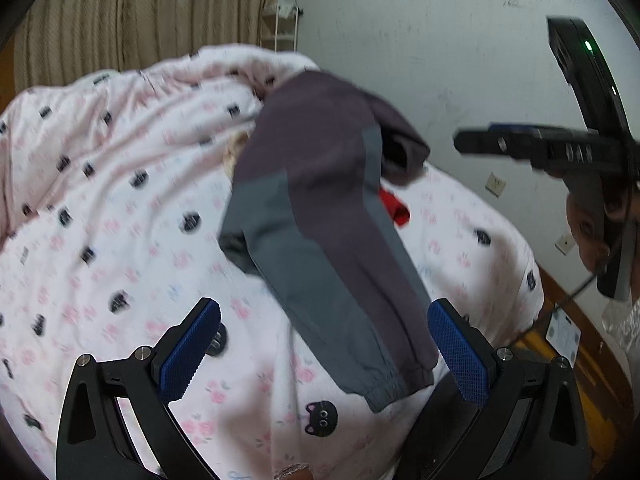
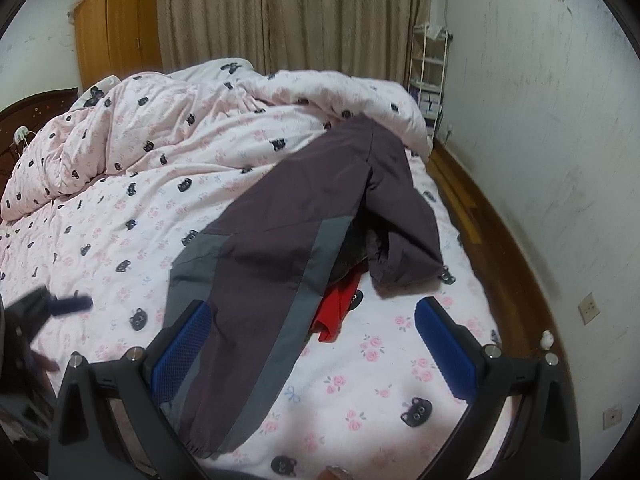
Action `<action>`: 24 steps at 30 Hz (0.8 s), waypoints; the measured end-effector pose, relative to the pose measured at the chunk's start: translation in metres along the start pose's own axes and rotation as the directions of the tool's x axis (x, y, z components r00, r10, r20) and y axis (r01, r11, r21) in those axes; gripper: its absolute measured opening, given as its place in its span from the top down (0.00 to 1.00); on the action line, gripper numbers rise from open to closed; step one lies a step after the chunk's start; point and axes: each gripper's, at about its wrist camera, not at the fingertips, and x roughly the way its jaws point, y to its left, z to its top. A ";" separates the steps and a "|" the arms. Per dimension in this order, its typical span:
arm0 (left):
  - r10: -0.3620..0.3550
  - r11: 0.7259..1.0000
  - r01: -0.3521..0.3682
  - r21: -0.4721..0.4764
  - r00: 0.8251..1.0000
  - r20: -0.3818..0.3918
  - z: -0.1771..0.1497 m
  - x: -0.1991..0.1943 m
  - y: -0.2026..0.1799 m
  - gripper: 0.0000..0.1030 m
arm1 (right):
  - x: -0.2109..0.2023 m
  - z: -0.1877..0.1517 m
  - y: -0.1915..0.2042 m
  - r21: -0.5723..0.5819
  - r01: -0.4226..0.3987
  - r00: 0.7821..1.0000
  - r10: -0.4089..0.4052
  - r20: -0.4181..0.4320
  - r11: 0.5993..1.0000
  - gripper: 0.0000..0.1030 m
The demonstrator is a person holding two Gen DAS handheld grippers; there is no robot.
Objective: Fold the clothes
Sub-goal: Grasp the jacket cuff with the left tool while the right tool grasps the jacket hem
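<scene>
Trousers (image 2: 280, 232) lay on the bed (image 2: 120, 208), their cuff toward 6 o'clock, over a red garment (image 2: 336, 308). Both the left gripper (image 1: 324, 352) and right gripper (image 2: 312, 344) had fingers apart, holding nothing.

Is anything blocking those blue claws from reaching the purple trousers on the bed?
Nothing visible does. The trousers lie in the open on the bedsheet, with both grippers open above them. A red garment sits partly underneath.

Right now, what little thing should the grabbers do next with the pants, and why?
Probably lower the left gripper onto the cuff of the purple and grey pants and close on it. Both grippers are open and hold nothing, the right gripper too. The other leg lies bunched over a red cloth, so the pants need straightening first.
</scene>
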 end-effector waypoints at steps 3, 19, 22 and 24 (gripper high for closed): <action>-0.007 1.000 0.007 0.022 1.000 -0.022 -0.006 0.016 -0.007 0.00 | 0.019 -0.001 -0.006 0.011 0.000 1.000 0.000 -0.015 1.000 0.00; -0.024 0.993 0.038 0.110 0.991 -0.129 -0.027 0.078 -0.035 0.02 | 0.102 0.028 -0.029 0.065 -0.068 0.996 0.071 -0.055 0.996 0.22; -0.032 0.993 0.046 0.112 0.992 -0.119 -0.025 0.079 -0.036 0.20 | 0.113 0.032 -0.028 0.070 -0.082 0.994 0.086 -0.063 0.994 0.28; -0.036 0.993 0.049 0.109 0.992 -0.117 -0.023 0.078 -0.035 0.28 | 0.121 0.035 -0.027 0.076 -0.092 0.993 0.098 -0.069 0.993 0.35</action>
